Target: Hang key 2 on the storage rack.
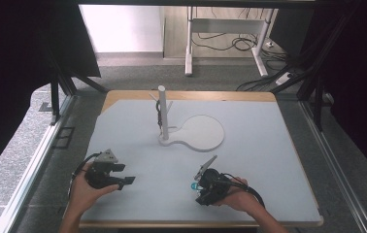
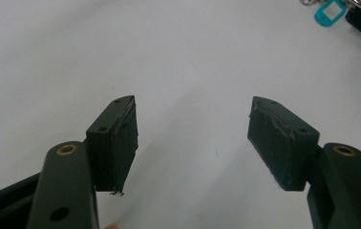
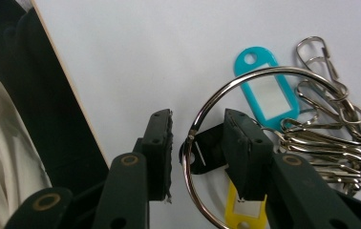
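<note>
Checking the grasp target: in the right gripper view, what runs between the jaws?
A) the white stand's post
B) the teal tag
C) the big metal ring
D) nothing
C: the metal ring arcs through the gap of the right gripper; the teal tag lies beyond.

A silver key ring (image 3: 245, 138) with teal, yellow tags and clips lies flat.
</note>
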The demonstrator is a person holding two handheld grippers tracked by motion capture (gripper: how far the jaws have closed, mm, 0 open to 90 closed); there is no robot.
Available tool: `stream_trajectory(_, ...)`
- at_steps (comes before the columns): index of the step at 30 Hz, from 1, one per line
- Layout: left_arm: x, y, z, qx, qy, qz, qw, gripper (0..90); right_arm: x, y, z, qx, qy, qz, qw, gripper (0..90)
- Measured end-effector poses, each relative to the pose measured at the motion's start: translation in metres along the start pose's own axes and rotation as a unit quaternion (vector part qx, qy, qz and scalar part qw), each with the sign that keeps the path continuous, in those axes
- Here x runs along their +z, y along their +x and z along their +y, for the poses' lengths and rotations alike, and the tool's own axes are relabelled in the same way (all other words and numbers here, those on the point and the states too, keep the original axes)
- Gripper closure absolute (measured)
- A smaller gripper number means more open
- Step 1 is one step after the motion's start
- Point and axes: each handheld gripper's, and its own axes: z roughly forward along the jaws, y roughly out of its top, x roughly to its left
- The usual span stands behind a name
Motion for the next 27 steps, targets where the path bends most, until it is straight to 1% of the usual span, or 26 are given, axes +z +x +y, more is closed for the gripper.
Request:
stream_trajectory(3,-0.001,0.001,0.0,-0.001,-0.001,0.002,1.0,34.7,0.002,-0.001,0.001,-0.002,0.003,0.0,1.0,68.6)
stream_trajectory(5,-0.001,0.001,-0.001,-0.001,-0.001,0.002,1.0,34.7,0.003,-0.001,0.002,-0.001,0.004,0.001,1.0,75.0)
stream_trajectory(7,0.0,0.001,-0.001,0.0,0.0,0.003,1.0,34.6,0.004,-0.001,0.003,-0.002,0.009,0.007,0.9999,79.8)
stream_trajectory(12,0.0,0.001,-0.001,0.002,0.002,0.005,1.0,34.2,0.004,-0.004,0.003,0.012,0.015,0.017,0.9997,86.1)
stream_trajectory(14,-0.001,0.003,-0.002,-0.001,-0.002,0.002,1.0,34.2,0.001,-0.007,0.003,0.017,0.01,0.022,0.9996,86.4)
stream_trajectory(15,-0.001,0.004,-0.002,-0.006,-0.004,-0.002,1.0,34.3,-0.001,-0.009,0.003,0.021,0.007,0.027,0.9994,86.5)
stream_trajectory(18,0.0,0.007,-0.005,-0.015,-0.001,0.0,0.9999,34.3,-0.009,-0.014,0.005,0.033,-0.007,0.035,0.9988,86.7)
stream_trajectory(20,0.0,0.008,-0.005,-0.017,0.001,0.0,0.9999,34.3,-0.016,-0.017,0.006,0.041,-0.017,0.039,0.9982,86.8)
stream_trajectory(24,-0.001,0.006,-0.005,-0.016,-0.001,0.0,0.9999,34.3,-0.031,-0.024,0.009,0.051,-0.035,0.024,0.9978,86.9)
stream_trajectory(27,0.0,0.006,-0.005,-0.015,0.0,0.001,0.9999,34.3,-0.04,-0.028,0.011,0.056,-0.046,0.023,0.9971,86.9)
